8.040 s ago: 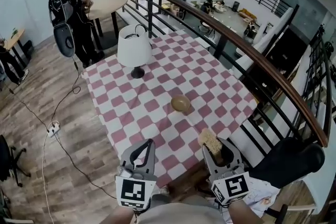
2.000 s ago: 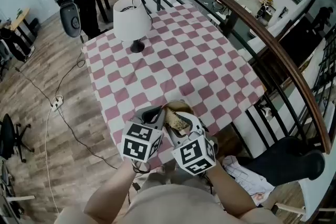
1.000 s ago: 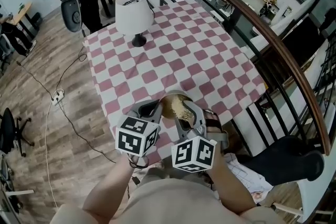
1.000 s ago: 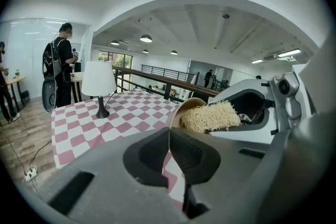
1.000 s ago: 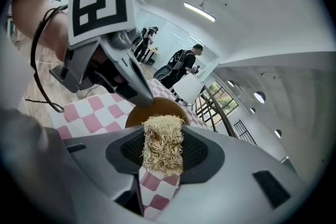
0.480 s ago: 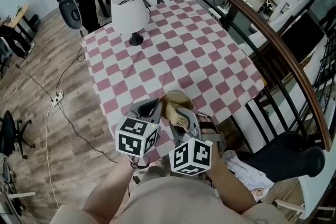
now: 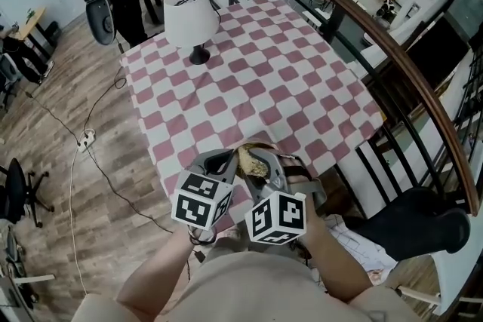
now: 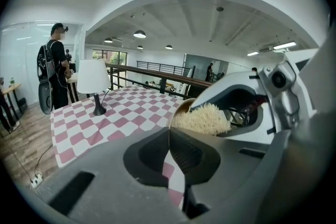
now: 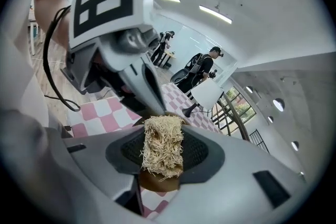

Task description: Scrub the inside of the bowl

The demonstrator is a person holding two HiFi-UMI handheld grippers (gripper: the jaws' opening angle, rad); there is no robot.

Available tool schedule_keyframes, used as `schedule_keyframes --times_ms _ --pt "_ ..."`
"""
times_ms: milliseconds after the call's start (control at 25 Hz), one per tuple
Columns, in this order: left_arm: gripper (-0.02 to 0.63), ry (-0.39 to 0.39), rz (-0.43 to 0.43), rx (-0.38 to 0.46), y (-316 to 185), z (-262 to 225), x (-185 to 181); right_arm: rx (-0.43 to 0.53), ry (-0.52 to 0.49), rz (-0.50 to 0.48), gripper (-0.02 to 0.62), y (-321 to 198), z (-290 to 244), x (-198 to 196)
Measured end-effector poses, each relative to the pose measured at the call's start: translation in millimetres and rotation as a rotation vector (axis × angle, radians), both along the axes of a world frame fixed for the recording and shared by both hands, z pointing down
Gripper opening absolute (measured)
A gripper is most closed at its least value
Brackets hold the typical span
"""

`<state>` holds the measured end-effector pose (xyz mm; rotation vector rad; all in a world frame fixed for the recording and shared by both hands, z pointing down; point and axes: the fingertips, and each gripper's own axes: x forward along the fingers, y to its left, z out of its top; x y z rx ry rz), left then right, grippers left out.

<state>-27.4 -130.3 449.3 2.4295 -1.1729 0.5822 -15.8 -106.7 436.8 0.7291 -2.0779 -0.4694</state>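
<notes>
Side by side at the head view's lower centre, the left gripper [image 7: 225,160] pinches the bowl [image 8: 182,108] by its rim and the right gripper [image 7: 264,164] clamps a fibrous scrubber [image 9: 163,145], both angled downward.

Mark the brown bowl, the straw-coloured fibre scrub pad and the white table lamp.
brown bowl [image 8: 179,107]: left gripper view, its rim.
straw-coloured fibre scrub pad [image 9: 163,144]: right gripper view, middle of its fibres.
white table lamp [image 7: 191,17]: head view, its shade.
</notes>
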Motion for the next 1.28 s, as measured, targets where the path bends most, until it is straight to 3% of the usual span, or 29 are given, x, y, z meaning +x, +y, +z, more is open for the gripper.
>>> schedule_keyframes --times_ms 120,320,560,800,1000,1160,1280 --pt "0.017 -0.008 -0.012 -0.006 3.7 4.3 -4.2 0.013 -0.041 0.029 0.152 -8.1 -11.9 3.5" --pt "0.018 0.044 -0.053 0.007 2.2 -5.0 -12.7 0.017 -0.084 0.121 0.152 -15.8 -26.4 18.1" --pt "0.017 0.063 -0.062 0.062 0.3 -17.2 -6.3 0.069 0.053 0.163 0.152 -10.3 -22.0 28.1" --pt "0.017 0.094 -0.067 0.066 -5.1 -25.2 -1.2 0.018 0.092 0.127 0.152 4.3 -3.8 26.3" --pt "0.017 0.132 -0.074 0.030 -5.0 -24.4 2.8 -0.040 0.002 0.083 0.152 14.5 -7.3 12.4" --pt "0.017 0.101 -0.060 0.014 -5.4 -17.1 0.5 -0.049 -0.030 0.021 0.152 17.7 -14.4 6.6" --pt "0.017 0.019 -0.049 0.029 -5.9 -9.2 -6.7 -0.055 -0.099 -0.031 0.152 22.4 -42.2 8.1"
